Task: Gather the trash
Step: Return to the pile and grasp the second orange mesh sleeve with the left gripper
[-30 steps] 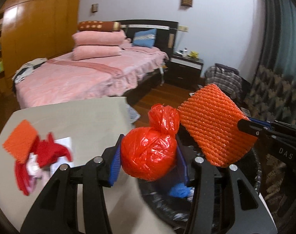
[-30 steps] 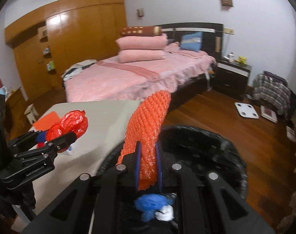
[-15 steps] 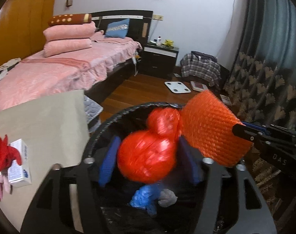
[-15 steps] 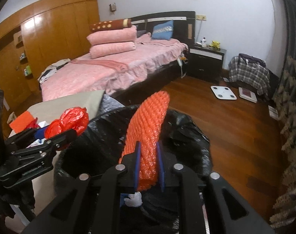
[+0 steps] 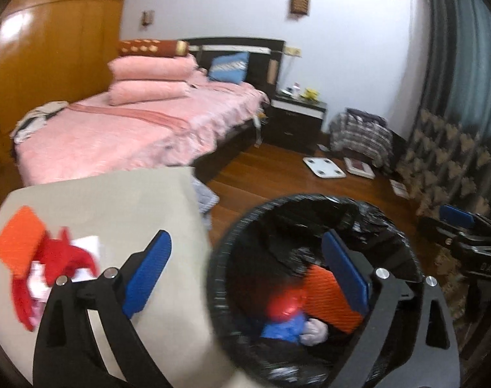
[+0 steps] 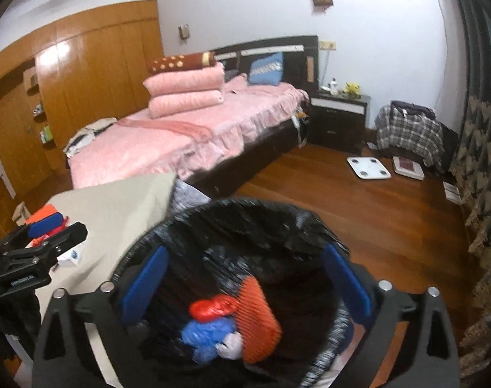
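Note:
A bin with a black liner (image 5: 310, 199) (image 6: 245, 207) stands beside the beige table (image 5: 100, 210). In it lie the red plastic bag (image 5: 284, 305) (image 6: 210, 307) and the orange mesh sheet (image 5: 329, 294) (image 6: 258, 317), on top of a blue bag (image 6: 206, 333) and a white wad (image 6: 229, 346). My left gripper (image 5: 245, 271) hangs over the bin's left rim, jaws opening, with nothing between the pads. My right gripper (image 6: 245, 283) is above the bin's middle, jaws also opening and empty. On the table remain an orange mesh piece (image 5: 17, 242), a red scrap (image 5: 61, 255) and a small white box (image 6: 70, 257).
A pink bed (image 5: 132, 135) lies behind the table, with a dark nightstand (image 6: 339, 113) to its right. On the wooden floor past the bin are a white scale (image 6: 368, 168) and a plaid bag (image 6: 407, 129). A patterned curtain (image 6: 478, 168) hangs at the right.
Both grippers swung from the table side to above the bin and opened. The red bag and the orange mesh sheet dropped out of them into the bin.

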### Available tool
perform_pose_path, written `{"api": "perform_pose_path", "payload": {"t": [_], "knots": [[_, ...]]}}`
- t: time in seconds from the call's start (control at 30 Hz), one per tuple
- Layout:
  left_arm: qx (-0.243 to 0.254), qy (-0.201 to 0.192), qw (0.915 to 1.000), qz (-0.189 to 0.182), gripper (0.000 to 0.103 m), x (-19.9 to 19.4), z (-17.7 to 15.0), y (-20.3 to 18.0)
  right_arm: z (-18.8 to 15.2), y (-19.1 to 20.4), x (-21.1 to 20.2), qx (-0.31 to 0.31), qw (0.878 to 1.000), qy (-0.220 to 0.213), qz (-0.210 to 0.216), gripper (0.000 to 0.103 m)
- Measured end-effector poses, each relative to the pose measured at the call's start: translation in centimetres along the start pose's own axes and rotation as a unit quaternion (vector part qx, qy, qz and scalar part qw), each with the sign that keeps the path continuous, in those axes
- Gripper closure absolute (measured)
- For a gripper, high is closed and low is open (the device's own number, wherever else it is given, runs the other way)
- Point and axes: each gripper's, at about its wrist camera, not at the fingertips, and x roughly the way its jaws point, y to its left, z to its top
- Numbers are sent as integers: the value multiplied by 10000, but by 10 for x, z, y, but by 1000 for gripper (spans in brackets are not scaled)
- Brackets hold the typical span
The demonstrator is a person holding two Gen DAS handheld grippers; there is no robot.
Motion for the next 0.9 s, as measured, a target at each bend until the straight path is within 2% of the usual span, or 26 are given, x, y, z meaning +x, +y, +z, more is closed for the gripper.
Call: {"api": "perform_pose_path", "payload": {"t": [0.3, 0.57, 0.9], "knots": [[-146, -298, 9950, 943, 10, -45, 2, 67, 17, 74, 23, -368, 9969, -102, 682, 6], [-471, -318, 9838, 1701, 10, -70, -9, 134, 25, 147, 59, -669, 9902, -89, 1223, 6], [-894, -202, 9700, 2250, 13, -66, -14, 210, 29, 227, 101, -998, 9829, -60, 1545, 6]]}}
